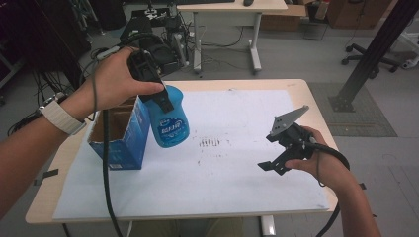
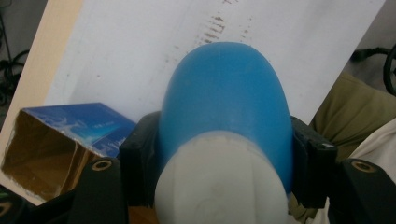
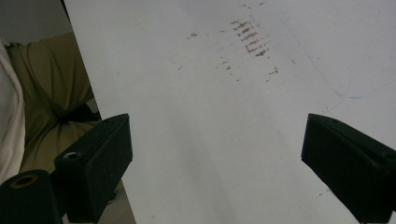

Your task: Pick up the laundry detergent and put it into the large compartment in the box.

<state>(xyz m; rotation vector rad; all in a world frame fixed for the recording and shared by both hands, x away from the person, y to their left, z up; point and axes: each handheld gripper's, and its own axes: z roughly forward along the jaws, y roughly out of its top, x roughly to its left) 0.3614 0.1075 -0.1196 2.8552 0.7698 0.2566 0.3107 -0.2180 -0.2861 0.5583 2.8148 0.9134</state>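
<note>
Blue bottle (image 1: pixel 170 123) clamped in raised left gripper (image 1: pixel 160 96), tilted beside box (image 1: pixel 121 143).

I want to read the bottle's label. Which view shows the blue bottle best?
The high view: the blue bottle hangs from the left gripper beside the open box, label facing the camera. The left gripper view shows the bottle end-on, white cap nearest, label hidden. The right gripper view looks at the white sheet.

White sheet (image 1: pixel 237 163) covers most of the desk (image 1: pixel 316 98), brown scuff marks (image 1: pixel 211 142) near sheet's middle, second desk (image 1: pixel 232 7) behind it, office chair base (image 1: pixel 368 57) off its far right.
</note>
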